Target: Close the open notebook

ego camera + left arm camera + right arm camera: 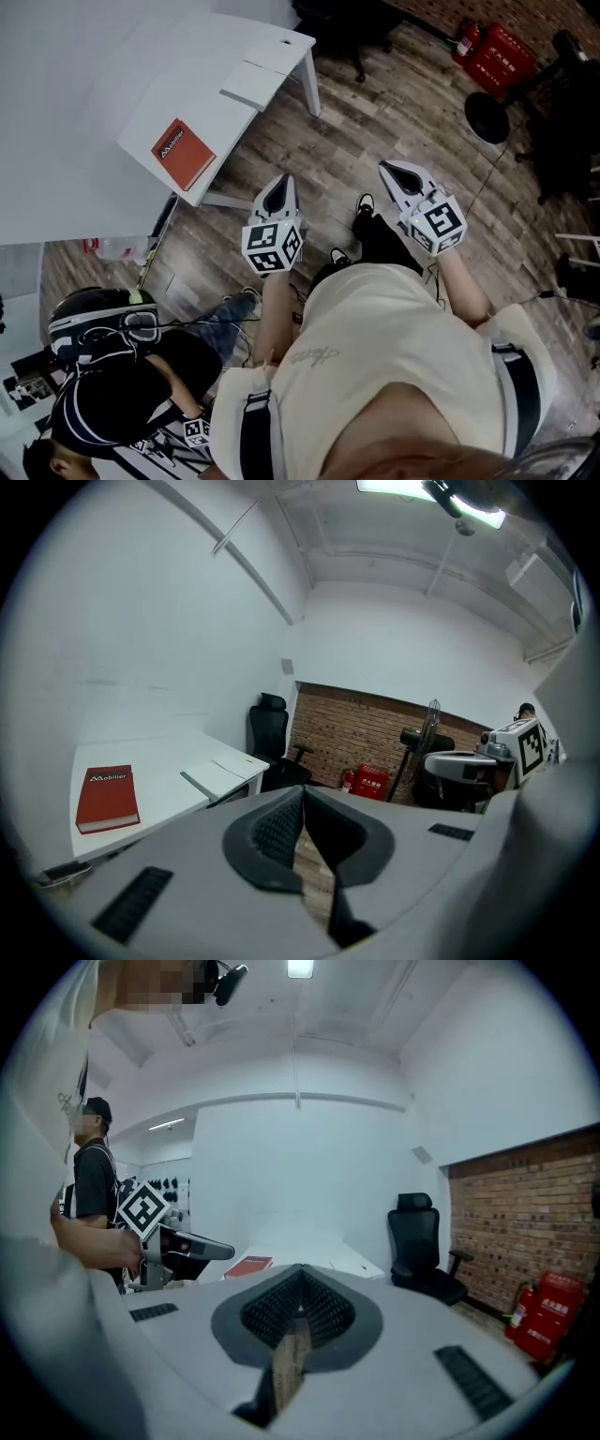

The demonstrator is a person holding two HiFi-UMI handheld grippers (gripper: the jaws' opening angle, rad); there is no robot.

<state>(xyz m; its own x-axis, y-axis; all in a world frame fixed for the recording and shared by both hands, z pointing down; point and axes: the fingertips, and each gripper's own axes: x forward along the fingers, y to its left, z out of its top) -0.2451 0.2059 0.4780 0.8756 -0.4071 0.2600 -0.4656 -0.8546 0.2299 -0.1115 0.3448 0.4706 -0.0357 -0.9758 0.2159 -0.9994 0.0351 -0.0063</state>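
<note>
Up close, the person in the cream shirt holds both tools out at waist height over the wooden floor [375, 122], each tipped a little downward. The left claw [284, 181] is closed tight, its ribbed pads meeting at the tip with nothing between them. The right claw [387, 169] is closed the same way, tips together and empty. Neither touches anything, and both are well apart from the table [112, 84].

Off to the left, a second person [103, 375] in a dark cap crouches low by the table's near end.

On the white table, a closed red book [183, 153] lies flat nearest the person, close to the right-hand edge. Beyond it, toward the far corner, sits the open notebook [253, 86]. It lies flat with white pages facing up, just beside that same edge. Its open spread seems to run along the edge, away from the person, one leaf nearer and one farther. From the left gripper view it shows as a pale open spread to the right of the red book.

Farther back stand a black office chair [272, 738], a brick wall [375, 728] and a red extinguisher box [492, 52].
</note>
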